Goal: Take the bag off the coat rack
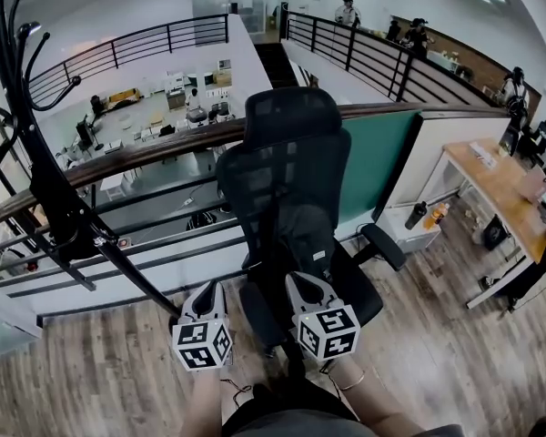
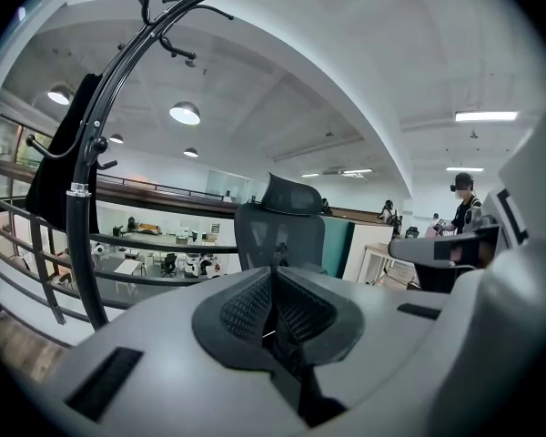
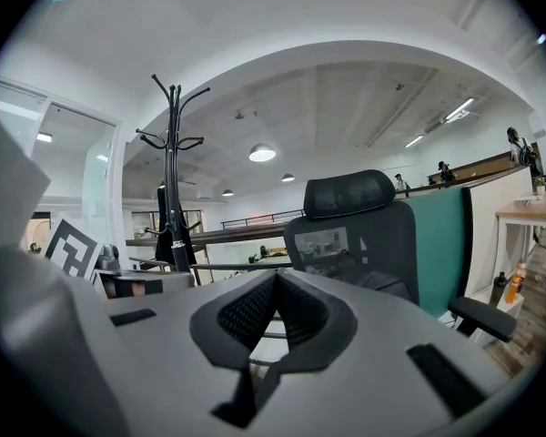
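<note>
The black coat rack (image 1: 91, 230) stands at the left by the railing, and its pole slants across the head view. A black bag (image 1: 59, 198) hangs on it. In the left gripper view the bag (image 2: 56, 157) hangs left of the coat rack's pole (image 2: 77, 217). In the right gripper view the coat rack (image 3: 173, 180) is farther off, and the bag (image 3: 162, 215) is a dark shape beside it. My left gripper (image 1: 209, 287) and right gripper (image 1: 300, 280) are held low, side by side, in front of the chair. Both are shut with nothing in them and are apart from the rack. My left gripper (image 2: 273, 273) and right gripper (image 3: 275, 278) show their pads together.
A black mesh office chair (image 1: 291, 180) stands straight ahead against the wood-topped railing (image 1: 164, 148). A wooden desk (image 1: 500, 189) with equipment is at the right. A small cabinet with bottles (image 1: 423, 215) stands beside a green panel. Wooden floor lies below, and people stand far off.
</note>
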Tool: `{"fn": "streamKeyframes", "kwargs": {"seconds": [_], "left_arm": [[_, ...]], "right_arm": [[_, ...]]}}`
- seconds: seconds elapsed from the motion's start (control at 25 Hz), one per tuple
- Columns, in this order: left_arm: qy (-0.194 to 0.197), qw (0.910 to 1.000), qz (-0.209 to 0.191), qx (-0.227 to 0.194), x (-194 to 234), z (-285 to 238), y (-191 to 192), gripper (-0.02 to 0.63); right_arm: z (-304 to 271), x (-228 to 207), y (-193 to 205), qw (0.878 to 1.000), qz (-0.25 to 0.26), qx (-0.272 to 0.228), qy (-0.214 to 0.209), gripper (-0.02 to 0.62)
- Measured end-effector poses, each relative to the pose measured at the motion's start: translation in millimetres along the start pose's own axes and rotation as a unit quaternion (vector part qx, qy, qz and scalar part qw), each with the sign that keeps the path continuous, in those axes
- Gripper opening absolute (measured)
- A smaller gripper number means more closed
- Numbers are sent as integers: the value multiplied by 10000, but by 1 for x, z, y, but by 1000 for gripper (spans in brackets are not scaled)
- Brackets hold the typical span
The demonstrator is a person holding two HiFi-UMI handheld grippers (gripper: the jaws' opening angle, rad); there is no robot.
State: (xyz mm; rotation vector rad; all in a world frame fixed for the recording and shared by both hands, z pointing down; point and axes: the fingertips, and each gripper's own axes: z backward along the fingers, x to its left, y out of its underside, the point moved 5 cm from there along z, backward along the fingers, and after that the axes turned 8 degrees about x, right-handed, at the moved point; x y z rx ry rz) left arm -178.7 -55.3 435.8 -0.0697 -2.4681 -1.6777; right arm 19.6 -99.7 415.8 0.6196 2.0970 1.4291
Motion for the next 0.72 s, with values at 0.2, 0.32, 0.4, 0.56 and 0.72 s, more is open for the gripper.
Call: {"fn": "streamKeyframes", "kwargs": {"seconds": [0.2, 0.32, 0.4, 0.56, 0.72], "left_arm": [[25, 10000, -33, 80, -2, -3, 4, 34], [22, 9999, -20, 113, -3, -4, 6, 34], [21, 9999, -9, 121, -3, -5, 6, 34], [21, 9999, 1, 123, -4, -7, 6, 34], [18, 9999, 9, 152, -3, -10, 7, 34]], "right_arm": [[-1, 0, 2, 10000, 0, 33, 18, 2], [0, -1, 2, 10000, 13, 39, 25, 2], [0, -1, 2, 10000, 42, 45, 25, 2], [0, -3, 3, 10000, 55, 65, 42, 2], [-2, -6, 3, 10000, 19, 59, 62, 2]]}}
